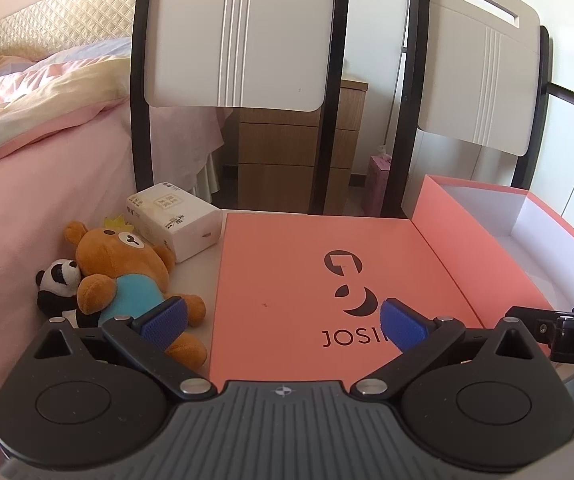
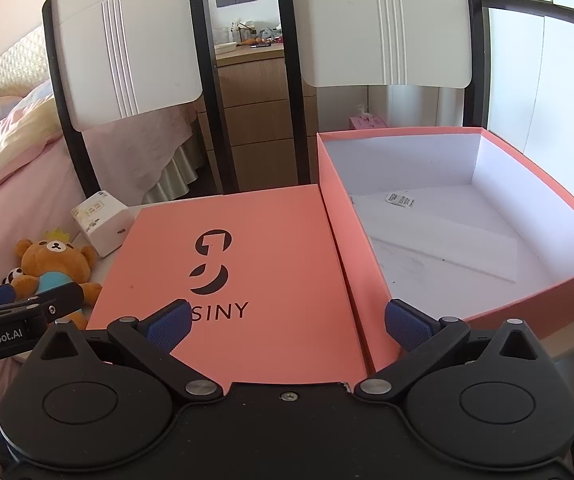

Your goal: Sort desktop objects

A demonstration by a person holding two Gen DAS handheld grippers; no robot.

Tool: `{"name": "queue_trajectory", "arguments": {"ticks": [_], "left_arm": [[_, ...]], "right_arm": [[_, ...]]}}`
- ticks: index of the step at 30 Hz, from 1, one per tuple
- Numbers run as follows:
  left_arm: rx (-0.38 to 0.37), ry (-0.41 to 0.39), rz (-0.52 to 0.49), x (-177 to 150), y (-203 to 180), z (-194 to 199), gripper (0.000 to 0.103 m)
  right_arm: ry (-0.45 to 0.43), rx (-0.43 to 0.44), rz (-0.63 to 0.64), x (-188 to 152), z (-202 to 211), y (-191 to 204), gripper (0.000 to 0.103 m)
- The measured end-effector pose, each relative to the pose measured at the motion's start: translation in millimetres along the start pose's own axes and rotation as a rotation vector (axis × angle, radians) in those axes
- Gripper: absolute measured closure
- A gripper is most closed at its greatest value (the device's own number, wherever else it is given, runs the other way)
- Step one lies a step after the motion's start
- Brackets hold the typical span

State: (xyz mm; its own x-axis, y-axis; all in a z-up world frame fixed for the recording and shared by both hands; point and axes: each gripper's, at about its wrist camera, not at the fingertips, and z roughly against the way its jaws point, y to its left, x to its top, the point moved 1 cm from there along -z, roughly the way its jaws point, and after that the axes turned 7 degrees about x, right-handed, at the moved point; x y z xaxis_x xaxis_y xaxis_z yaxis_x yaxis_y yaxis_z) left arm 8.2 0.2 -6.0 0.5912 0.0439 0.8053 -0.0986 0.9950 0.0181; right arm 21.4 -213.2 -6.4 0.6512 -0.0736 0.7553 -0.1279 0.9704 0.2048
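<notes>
Above the pink box lid (image 1: 307, 280), left gripper (image 1: 283, 326) and right gripper (image 2: 289, 322) hover, jaws spread wide, holding nothing; open box (image 2: 463, 216) adjacent.

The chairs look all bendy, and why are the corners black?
In both views the fisheye lens bends straight edges, so the chairs bow outward, and it leaves dark corners. In the left wrist view daylight washes out the bed; in the right wrist view the wardrobe glares white. The box and lid stay sharp in the right wrist view.
</notes>
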Motion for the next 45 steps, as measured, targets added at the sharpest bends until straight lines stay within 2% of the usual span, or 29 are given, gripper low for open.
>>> {"name": "queue_trajectory", "arguments": {"ticks": [5, 7, 11, 14, 24, 29, 45], "left_arm": [[0.027, -0.017, -0.014, 0.9, 6.8, -3.2, 0.000], [0.031, -0.019, -0.016, -0.6, 3.3, -5.9, 0.000], [0.038, -0.017, -0.015, -4.8, -4.2, -3.7, 0.000], [0.035, -0.017, -0.012, -1.7, 3.8, -6.9, 0.000], [0.043, -0.022, 0.007, -7.7, -9.5, -0.5, 0.000], [0.036, -0.015, 0.016, -2.8, -3.9, -4.4, 0.000], [0.027, -0.021, 0.003, -3.7, -0.4, -4.4, 0.000]], "right_arm": [[-0.004, -0.008, 0.000, 1.9, -4.8, 0.7, 0.000], [-0.031, 0.000, 0.008, -2.3, 0.9, 1.1, 0.000], [-0.013, 0.005, 0.002, -2.0, 1.0, 1.8, 0.000], [-0.005, 0.005, 0.008, -2.2, -1.2, 0.5, 0.000], [-0.010, 0.012, 0.002, -0.5, 0.9, -1.7, 0.000], [-0.007, 0.007, 0.011, -0.2, 0.1, 0.2, 0.000], [-0.016, 0.002, -0.003, -0.3, 0.1, 1.3, 0.000]]}}
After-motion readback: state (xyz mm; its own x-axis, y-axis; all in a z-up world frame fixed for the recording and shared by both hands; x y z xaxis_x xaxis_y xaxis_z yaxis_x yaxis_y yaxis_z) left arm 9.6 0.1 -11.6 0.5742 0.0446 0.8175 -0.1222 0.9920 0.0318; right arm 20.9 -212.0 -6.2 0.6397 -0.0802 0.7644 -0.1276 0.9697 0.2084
